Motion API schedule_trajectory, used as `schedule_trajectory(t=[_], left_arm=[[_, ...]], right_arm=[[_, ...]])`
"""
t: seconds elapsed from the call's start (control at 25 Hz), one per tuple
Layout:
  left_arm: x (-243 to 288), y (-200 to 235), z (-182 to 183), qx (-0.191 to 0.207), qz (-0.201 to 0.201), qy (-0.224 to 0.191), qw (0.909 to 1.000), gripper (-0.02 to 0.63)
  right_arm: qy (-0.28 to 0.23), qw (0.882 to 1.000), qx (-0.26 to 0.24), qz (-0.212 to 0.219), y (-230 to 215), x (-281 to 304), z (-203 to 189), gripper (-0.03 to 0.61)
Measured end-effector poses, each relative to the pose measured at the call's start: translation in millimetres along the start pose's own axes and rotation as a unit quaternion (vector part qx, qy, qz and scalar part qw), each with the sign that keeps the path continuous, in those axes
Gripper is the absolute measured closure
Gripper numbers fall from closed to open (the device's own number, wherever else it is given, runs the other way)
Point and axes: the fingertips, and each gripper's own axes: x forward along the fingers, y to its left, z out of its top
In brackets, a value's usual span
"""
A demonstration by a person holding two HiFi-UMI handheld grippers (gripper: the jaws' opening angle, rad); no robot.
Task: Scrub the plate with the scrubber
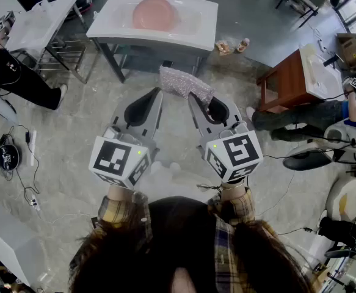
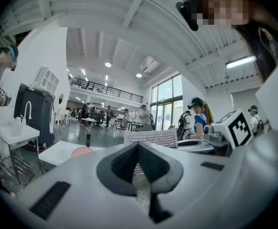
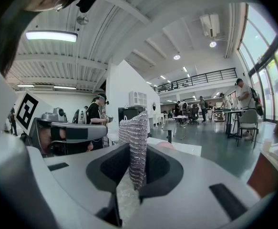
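A round pink plate (image 1: 155,12) lies in a white sink basin (image 1: 104,26) on a stand ahead of me. The silvery mesh scrubber (image 1: 185,85) stands upright between the jaws of my right gripper (image 1: 194,97), which is shut on its lower edge. In the right gripper view the scrubber (image 3: 138,142) rises from the closed jaws, with the plate (image 3: 165,145) small behind it. My left gripper (image 1: 159,92) is held beside the right one, shut with nothing in it. The left gripper view shows the scrubber (image 2: 150,138) just past its jaws and the plate (image 2: 83,151) farther off. Both grippers hang well short of the sink.
A second white sink (image 1: 40,20) stands at the far left beside a person in black (image 1: 13,72). A wooden stand (image 1: 284,81) with a basin and a crouching person (image 1: 312,115) are at the right. Cables and headphones (image 1: 7,154) lie on the floor.
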Motion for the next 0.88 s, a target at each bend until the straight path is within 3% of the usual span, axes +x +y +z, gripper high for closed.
schedule_trajectory(t=[0.52,0.88], left_arm=[[-13.7,-24.0,-5.9,0.001,0.023,0.001,0.9997,0.598],[-1.4,7.7,-2.4,-0.002,0.039,-0.013,0.9991,0.598]], right_arm=[[-0.006,0.999,0.018,0.034,5.3,-26.5,-8.6,0.495],[-0.01,0.999,0.015,0.046,-3.1,2.2,-5.7,0.494]])
